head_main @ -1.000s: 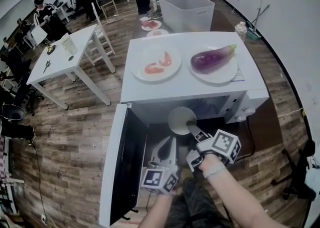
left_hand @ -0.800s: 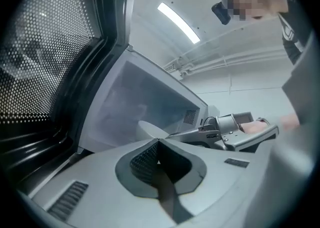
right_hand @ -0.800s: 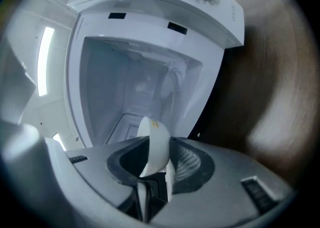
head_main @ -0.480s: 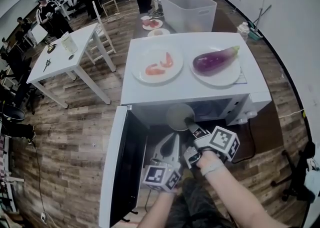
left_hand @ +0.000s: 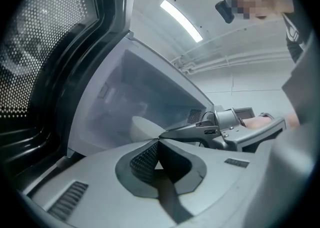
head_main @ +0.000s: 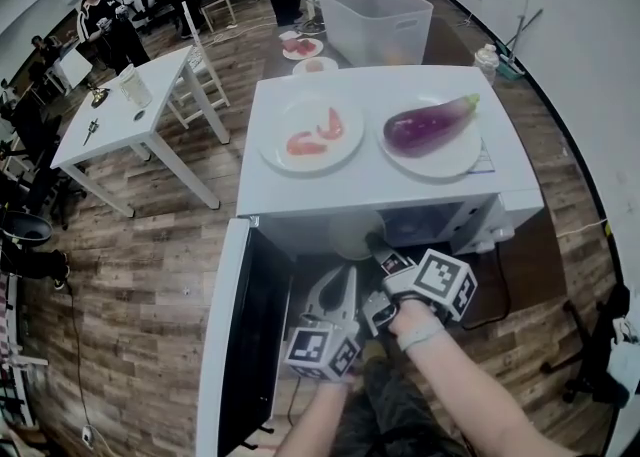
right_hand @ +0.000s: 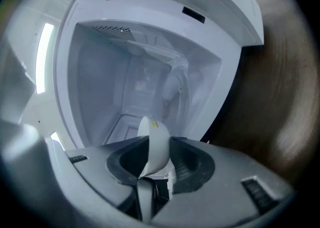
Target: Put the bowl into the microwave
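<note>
Right hand-held gripper [head_main: 380, 248] tilted down, clamped on bowl [right_hand: 156, 143]; left hand-held gripper [head_main: 347, 275] level, closed.

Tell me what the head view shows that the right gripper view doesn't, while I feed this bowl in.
Head view only: the plated eggplant and red food pieces atop the microwave, plus the plastic bin behind it. Right gripper view only: the white cavity interior, and the right tongs pinching the bowl by its rim. Both: the bowl at the microwave's mouth, held by those tongs.
</note>
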